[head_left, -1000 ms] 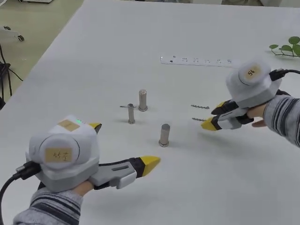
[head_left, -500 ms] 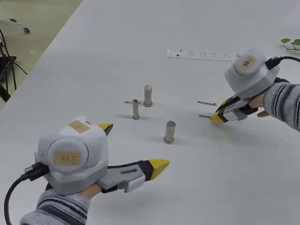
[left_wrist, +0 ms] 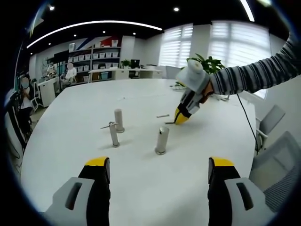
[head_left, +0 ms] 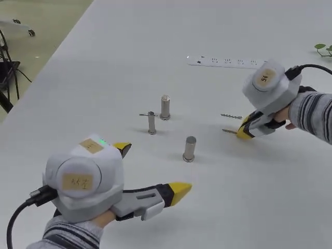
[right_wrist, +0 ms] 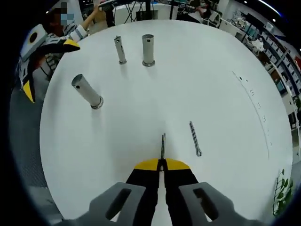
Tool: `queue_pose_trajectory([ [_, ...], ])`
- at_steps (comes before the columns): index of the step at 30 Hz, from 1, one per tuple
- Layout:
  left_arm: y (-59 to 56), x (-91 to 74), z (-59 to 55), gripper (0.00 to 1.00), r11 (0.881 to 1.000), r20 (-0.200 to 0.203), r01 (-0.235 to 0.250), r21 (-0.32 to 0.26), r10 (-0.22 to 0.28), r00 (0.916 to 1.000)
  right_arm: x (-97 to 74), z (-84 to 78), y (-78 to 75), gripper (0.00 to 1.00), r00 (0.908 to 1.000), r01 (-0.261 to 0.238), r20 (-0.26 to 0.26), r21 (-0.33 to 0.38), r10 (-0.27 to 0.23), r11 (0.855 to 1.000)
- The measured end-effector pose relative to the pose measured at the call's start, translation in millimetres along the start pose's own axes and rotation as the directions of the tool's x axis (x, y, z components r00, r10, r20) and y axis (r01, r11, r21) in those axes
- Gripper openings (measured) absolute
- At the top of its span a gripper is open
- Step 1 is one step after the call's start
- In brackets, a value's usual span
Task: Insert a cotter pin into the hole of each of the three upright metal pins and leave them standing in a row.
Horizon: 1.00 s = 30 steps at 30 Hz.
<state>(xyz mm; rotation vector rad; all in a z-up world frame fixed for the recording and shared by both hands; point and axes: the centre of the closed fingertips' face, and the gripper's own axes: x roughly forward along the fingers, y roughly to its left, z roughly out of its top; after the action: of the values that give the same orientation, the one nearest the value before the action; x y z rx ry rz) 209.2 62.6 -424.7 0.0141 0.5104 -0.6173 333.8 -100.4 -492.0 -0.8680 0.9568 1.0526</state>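
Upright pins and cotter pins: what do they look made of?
Upright pins: metal, probably steel or aluminium. They are dull silver-grey and unpainted, with a satin finish and soft highlights down the side. Cotter pins: thin grey metal wire, slightly shiny, with a looped eye at one end; the alloy cannot be told. Table: matte white, perhaps laminate.

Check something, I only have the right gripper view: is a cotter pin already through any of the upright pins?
Observer: Yes. In the head view the thin metal pin has an inserted cotter pin sticking out sideways near its top.
Operator: Left gripper holding anything?
Observer: No. Its own view shows the left gripper with jaws wide apart, nothing between them.
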Motion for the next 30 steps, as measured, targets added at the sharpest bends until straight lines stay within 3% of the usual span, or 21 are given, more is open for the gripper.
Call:
queue_pose_trajectory([
  [5,-3.5,-0.5,-0.6,0.82,1.000,-0.003,0.012,0.003,-0.012,0.9999,-0.1,0.0,0.5,0.00,0.9998,0.013,-0.018,-0.038,-0.013,0.999],
  [10,-5.8,-1.5,0.0,0.79,1.000,-0.005,0.020,0.005,-0.020,0.9998,-2.3,-1.5,2.5,0.00,0.9998,0.019,0.001,-0.029,-0.019,0.999],
  [16,-6.3,-1.3,-2.1,0.78,1.000,-0.023,0.022,0.015,-0.022,0.9995,-12.2,0.9,5.1,0.00,0.9972,0.038,0.064,-0.006,-0.038,0.999],
  [21,-6.3,-2.1,1.0,0.78,1.000,-0.018,0.025,0.018,-0.024,0.9995,-22.2,6.0,14.6,0.00,0.9933,0.049,0.107,-0.036,-0.045,0.998],
  [25,-7.3,-2.4,5.3,0.76,0.999,-0.009,0.031,0.041,-0.030,0.9995,-28.9,14.4,27.5,0.00,0.9857,0.055,0.163,-0.063,-0.045,0.996],
  [29,-8.5,-2.7,6.0,0.73,0.998,-0.013,0.034,0.055,-0.033,0.9994,-31.9,23.4,49.4,0.00,0.9767,0.033,0.215,-0.102,-0.010,0.994],
  [30,-8.9,-2.5,5.5,0.73,0.998,-0.017,0.036,0.056,-0.035,0.9993,-29.8,23.8,47.5,0.00,0.9765,0.031,0.215,-0.107,-0.008,0.994],
])
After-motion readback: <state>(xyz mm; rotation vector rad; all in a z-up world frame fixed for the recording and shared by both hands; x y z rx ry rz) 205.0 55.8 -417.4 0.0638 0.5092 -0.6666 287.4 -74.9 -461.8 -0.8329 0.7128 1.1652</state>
